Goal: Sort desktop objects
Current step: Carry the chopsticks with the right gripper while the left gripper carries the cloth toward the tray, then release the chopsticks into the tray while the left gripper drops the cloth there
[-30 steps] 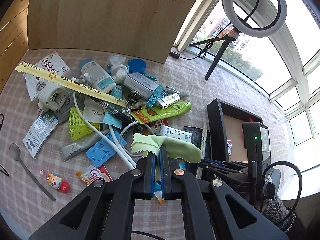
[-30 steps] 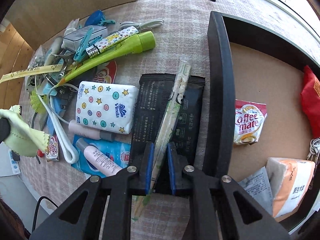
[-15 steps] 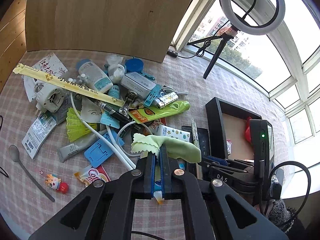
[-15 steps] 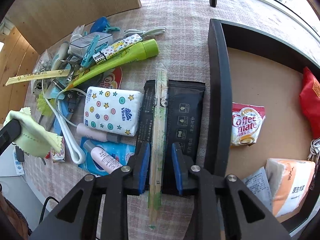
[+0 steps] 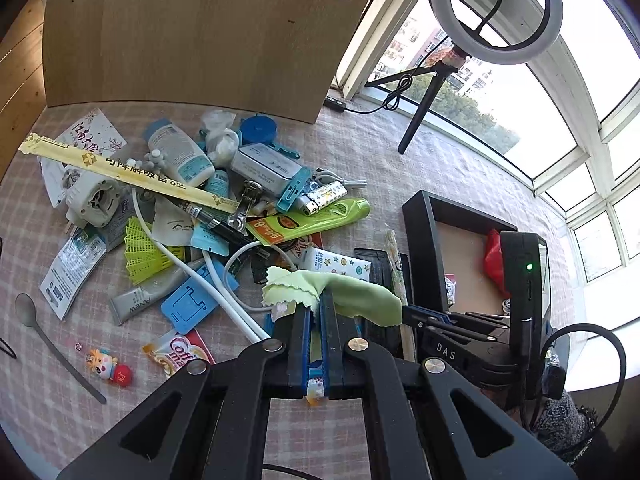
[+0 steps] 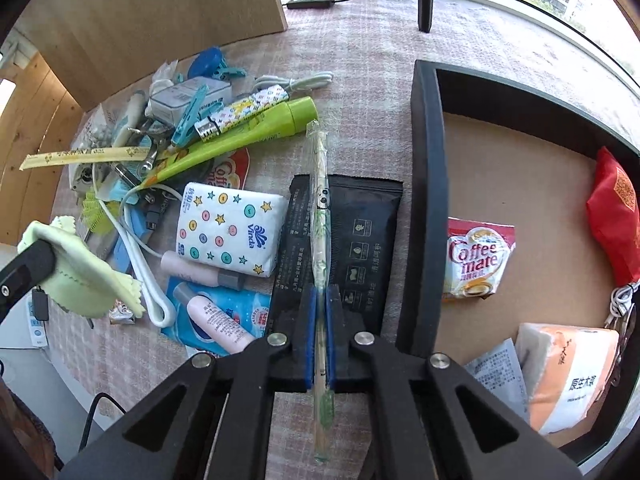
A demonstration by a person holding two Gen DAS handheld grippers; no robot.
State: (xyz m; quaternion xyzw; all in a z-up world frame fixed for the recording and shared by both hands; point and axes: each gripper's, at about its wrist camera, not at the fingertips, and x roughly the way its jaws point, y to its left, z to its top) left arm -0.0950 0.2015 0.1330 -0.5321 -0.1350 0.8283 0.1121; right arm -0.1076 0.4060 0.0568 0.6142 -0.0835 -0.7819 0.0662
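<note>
My left gripper (image 5: 318, 300) is shut on a light green cloth (image 5: 352, 292) and holds it above the table; the cloth also shows in the right wrist view (image 6: 84, 276). My right gripper (image 6: 320, 296) is shut on clear-wrapped chopsticks (image 6: 320, 200) that lie along a black packet (image 6: 360, 232), just left of the black tray (image 6: 426, 200). A pile of small desk items (image 5: 224, 200) covers the table ahead of the left gripper.
The tray holds a Coffee-mate sachet (image 6: 476, 260), a red pouch (image 6: 616, 216) and a tissue pack (image 6: 568, 372). A Vinda tissue pack (image 6: 228, 232), green tube (image 6: 240, 144), white cable (image 5: 200, 276), spoon (image 5: 52, 344) and ring light (image 5: 492, 4) are around.
My right gripper opened around the chopsticks, then shut on them; the chopsticks now lie straight along its fingers. My left gripper keeps hold of the cloth and has shifted little.
</note>
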